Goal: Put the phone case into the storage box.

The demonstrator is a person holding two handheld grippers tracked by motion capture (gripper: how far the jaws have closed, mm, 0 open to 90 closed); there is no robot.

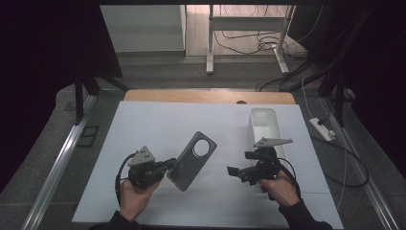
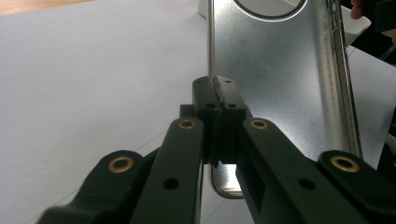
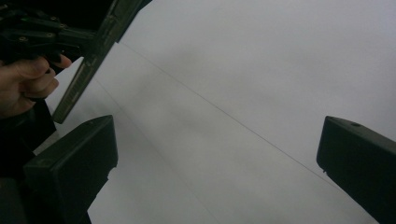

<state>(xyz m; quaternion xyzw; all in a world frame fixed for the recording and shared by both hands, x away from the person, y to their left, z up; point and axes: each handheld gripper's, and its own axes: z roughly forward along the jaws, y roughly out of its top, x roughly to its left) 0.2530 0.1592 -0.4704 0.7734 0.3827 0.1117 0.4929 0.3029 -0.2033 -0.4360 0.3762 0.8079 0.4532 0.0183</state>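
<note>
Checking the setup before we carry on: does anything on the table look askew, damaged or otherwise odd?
Nothing looks damaged or spilled. The phone case sits at a slant only because the left gripper is shut on its edge. The white tray stands squarely on the white sheet, and the right gripper is open with nothing between its jaws.

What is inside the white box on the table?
The white box looks empty from above: just its pale inner walls and floor. Its near end is hidden behind the right gripper.
</note>
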